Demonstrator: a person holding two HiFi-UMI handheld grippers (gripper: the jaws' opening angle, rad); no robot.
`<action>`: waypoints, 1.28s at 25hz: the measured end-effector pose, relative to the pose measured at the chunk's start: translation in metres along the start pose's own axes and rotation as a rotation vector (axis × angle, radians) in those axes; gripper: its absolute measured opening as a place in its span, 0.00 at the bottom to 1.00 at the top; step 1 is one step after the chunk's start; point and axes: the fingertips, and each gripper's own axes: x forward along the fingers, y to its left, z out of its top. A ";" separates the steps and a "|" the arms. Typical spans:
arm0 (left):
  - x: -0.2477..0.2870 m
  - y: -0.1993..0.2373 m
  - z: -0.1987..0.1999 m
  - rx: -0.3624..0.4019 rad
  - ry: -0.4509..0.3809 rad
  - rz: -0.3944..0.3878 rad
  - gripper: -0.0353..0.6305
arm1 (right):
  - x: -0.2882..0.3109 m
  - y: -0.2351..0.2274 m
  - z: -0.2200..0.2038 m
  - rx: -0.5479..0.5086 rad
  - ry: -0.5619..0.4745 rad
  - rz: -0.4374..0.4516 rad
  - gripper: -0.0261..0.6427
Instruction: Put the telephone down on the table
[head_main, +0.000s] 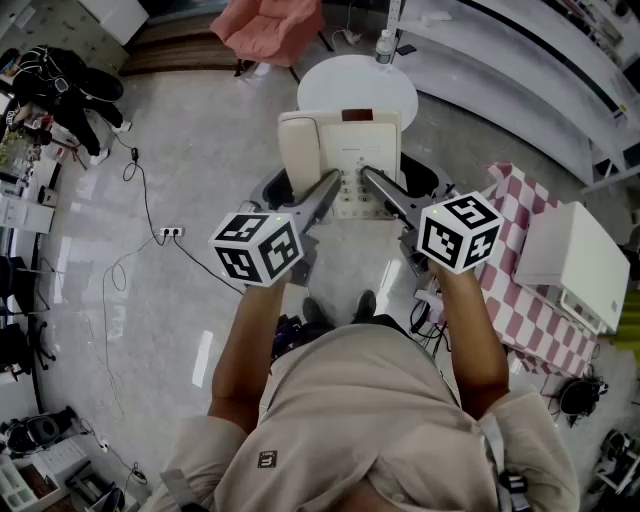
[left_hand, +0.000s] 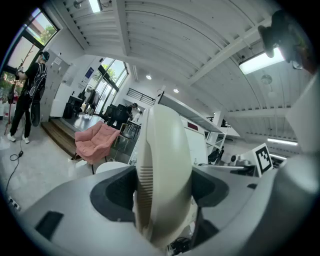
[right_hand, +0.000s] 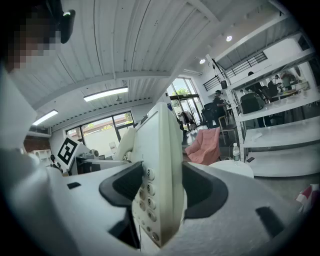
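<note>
A cream telephone (head_main: 340, 160) with its handset on the left and a keypad in the middle hangs in the air between both grippers, just short of the round white table (head_main: 357, 90). My left gripper (head_main: 325, 192) is shut on the handset side, and the handset (left_hand: 165, 175) fills the gap between its dark pads. My right gripper (head_main: 375, 187) is shut on the keypad side, with the phone's body and buttons (right_hand: 159, 175) wedged upright between its pads. In the left gripper view, the left gripper (left_hand: 162, 192) shows the table low at the left. The right gripper (right_hand: 160, 192) points toward that same table (right_hand: 235, 167).
A water bottle (head_main: 386, 45) stands at the table's far edge, with a pink chair (head_main: 270, 25) beyond. To the right are a red checkered cloth (head_main: 530, 270) with a white box (head_main: 575, 260) on it. Cables and a power strip (head_main: 172, 232) lie on the floor at left. A person (left_hand: 30, 95) stands far left.
</note>
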 end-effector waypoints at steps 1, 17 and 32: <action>0.001 0.000 0.000 0.000 0.000 0.000 0.53 | 0.000 -0.001 0.000 0.001 0.000 0.001 0.39; 0.020 -0.010 -0.010 -0.007 0.000 0.026 0.53 | -0.007 -0.023 -0.003 -0.009 0.002 0.024 0.39; 0.028 -0.016 -0.011 0.000 -0.019 0.067 0.53 | -0.011 -0.036 -0.006 0.046 -0.002 0.055 0.39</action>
